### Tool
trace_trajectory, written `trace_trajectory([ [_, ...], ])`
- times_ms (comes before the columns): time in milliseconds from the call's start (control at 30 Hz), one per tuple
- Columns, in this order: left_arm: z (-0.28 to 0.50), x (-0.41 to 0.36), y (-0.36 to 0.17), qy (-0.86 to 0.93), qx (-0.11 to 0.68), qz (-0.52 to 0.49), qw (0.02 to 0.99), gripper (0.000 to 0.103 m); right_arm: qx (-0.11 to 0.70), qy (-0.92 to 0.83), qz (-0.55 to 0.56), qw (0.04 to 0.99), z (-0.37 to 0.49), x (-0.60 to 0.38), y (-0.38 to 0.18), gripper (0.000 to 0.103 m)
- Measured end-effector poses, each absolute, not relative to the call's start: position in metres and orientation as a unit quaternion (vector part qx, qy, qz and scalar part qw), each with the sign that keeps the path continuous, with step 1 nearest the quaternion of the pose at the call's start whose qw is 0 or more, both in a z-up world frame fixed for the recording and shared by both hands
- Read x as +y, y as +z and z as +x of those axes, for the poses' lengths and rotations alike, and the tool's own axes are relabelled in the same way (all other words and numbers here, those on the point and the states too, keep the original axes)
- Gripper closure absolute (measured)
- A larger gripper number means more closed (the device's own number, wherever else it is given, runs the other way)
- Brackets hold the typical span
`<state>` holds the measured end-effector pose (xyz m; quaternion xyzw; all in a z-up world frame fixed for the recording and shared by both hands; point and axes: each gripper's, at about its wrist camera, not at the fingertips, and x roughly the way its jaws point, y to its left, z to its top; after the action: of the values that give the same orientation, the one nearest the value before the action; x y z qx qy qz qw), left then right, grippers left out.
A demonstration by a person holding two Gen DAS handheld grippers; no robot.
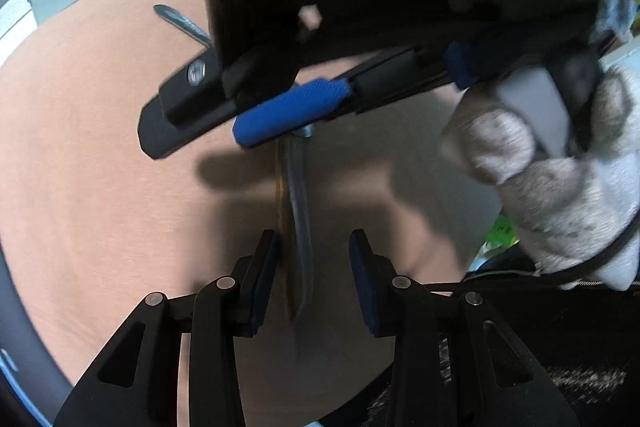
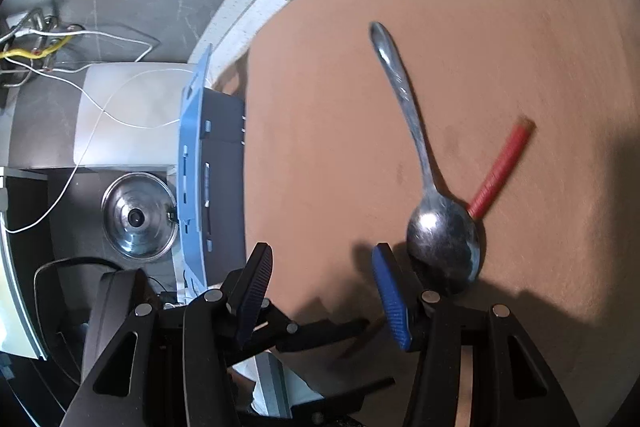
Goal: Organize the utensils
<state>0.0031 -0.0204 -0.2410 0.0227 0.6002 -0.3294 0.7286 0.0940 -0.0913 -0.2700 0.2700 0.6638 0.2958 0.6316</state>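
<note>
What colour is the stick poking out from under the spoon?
Red. The thin ribbed stick under the shiny metal spoon shows best in the right wrist view.

On the table [image 2: 460, 27] a spoon [image 2: 424, 163] lies with its handle running toward the upper middle of the right wrist view and its bowl at lower right, just beyond the right gripper [image 2: 324, 291]. A straw-like stick [image 2: 502, 169] pokes out from under the bowl toward the right. At the left edge of that view, beyond the table's edge, a pot lid [image 2: 138, 217] sits lower down.

In the left wrist view a knife [image 1: 300, 211] lies at centre between the left gripper's [image 1: 314, 281] fingers, nearer the left one, its far end under the other gripper, which crosses the upper frame. Another utensil handle [image 1: 180, 21] shows at upper left on the table.
</note>
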Motion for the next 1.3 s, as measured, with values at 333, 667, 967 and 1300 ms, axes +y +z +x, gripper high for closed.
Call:
trace_trajectory([
  [333, -0.015, -0.031, -0.235, -0.336, 0.585, 0.011, 0.738, 0.069, 0.671, 0.285, 0.245, 0.639, 0.084, -0.136, -0.266, 0.06],
  [667, 0.0, -0.026, -0.23, -0.288, 0.579, 0.053, 0.761, 0.069, 0.653, 0.252, 0.257, 0.667, 0.076, -0.194, -0.256, 0.059],
  [967, 0.003, -0.05, -0.24, -0.265, 0.585, 0.114, 0.758, 0.066, 0.664, 0.245, 0.252, 0.66, 0.063, -0.183, -0.271, 0.059],
  [1300, 0.004, -0.028, -0.238, -0.258, 0.595, 0.12, 0.752, 0.066, 0.662, 0.25, 0.235, 0.666, 0.058, -0.163, -0.27, 0.06],
])
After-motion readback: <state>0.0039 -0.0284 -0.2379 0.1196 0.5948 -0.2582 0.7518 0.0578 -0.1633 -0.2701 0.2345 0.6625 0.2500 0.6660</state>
